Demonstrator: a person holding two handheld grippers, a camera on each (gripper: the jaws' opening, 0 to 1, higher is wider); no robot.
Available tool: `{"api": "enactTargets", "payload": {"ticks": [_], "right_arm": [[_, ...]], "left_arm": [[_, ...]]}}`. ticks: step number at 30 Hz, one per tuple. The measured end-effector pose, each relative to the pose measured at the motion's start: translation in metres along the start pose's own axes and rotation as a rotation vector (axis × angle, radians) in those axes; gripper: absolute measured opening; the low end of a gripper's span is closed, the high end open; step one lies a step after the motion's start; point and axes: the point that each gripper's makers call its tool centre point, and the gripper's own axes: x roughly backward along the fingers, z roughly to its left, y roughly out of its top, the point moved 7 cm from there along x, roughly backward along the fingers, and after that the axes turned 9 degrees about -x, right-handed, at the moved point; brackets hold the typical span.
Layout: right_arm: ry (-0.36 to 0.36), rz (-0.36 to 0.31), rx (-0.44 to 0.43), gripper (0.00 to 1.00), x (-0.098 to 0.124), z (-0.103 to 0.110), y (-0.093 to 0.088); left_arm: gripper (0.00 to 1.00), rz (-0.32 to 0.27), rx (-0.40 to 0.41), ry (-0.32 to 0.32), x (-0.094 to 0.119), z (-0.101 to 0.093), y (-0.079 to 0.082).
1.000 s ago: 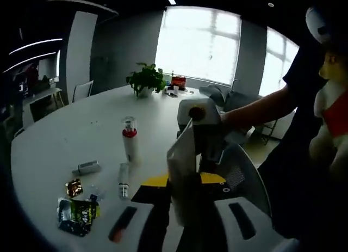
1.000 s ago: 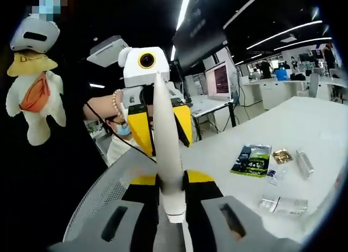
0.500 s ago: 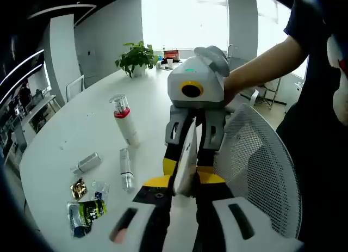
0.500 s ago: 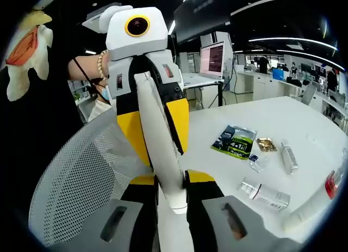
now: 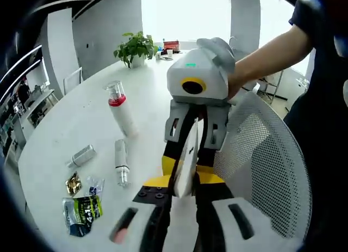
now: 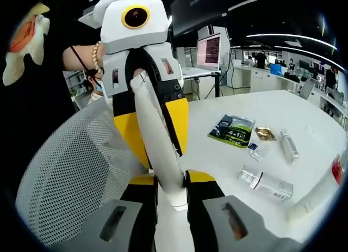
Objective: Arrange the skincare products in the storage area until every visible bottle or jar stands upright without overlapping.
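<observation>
A white squeeze tube (image 5: 186, 157) (image 6: 157, 143) hangs in the air over a chair back, and both grippers are shut on it from opposite ends. My left gripper (image 5: 185, 189) holds its near end in the left gripper view; in the right gripper view it (image 6: 138, 80) clamps the far tip. My right gripper (image 6: 175, 195) grips the cap end and faces me as right gripper (image 5: 196, 127). On the white table (image 5: 60, 121) a pump bottle with a red collar (image 5: 119, 113) (image 6: 326, 186) stands upright. A clear bottle (image 5: 120, 162) (image 6: 265, 182) and a small silver tube (image 5: 81, 155) (image 6: 288, 146) lie flat.
A green sachet (image 5: 80, 213) (image 6: 231, 129), a gold packet (image 5: 72, 183) (image 6: 265, 133) and a small clear packet (image 5: 93, 185) lie by the table's edge. A white mesh chair back (image 5: 261, 170) (image 6: 70, 170) stands under the grippers. A potted plant (image 5: 136, 45) sits far back. A person's arm (image 5: 272, 50) reaches in.
The two grippers have drawn closer together along the tube, both still shut on it. Both views have swung; the things on the table lie as before.
</observation>
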Motion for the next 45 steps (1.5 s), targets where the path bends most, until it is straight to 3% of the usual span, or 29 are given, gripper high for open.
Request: {"api": "enactTargets", "payload": {"ticks": [2, 15, 18, 33, 45], "right_arm": [[0.0, 0.001, -0.002, 0.19, 0.0, -0.001, -0.001], [-0.005, 0.001, 0.004, 0.19, 0.001, -0.005, 0.0], [0.0, 0.003, 0.009, 0.19, 0.0, -0.005, 0.0], [0.0, 0.024, 0.027, 0.21, -0.003, -0.006, 0.0], [-0.044, 0.065, 0.083, 0.21, -0.001, -0.008, 0.001]], "left_arm": [[0.21, 0.009, -0.006, -0.001, -0.001, -0.002, 0.005], [0.23, 0.029, -0.023, 0.002, -0.005, 0.006, -0.002], [0.24, 0.059, -0.04, -0.005, -0.01, 0.004, -0.005], [0.21, 0.042, -0.017, -0.002, -0.008, 0.004, -0.005], [0.2, 0.038, -0.036, 0.027, -0.011, 0.006, -0.003]]}}
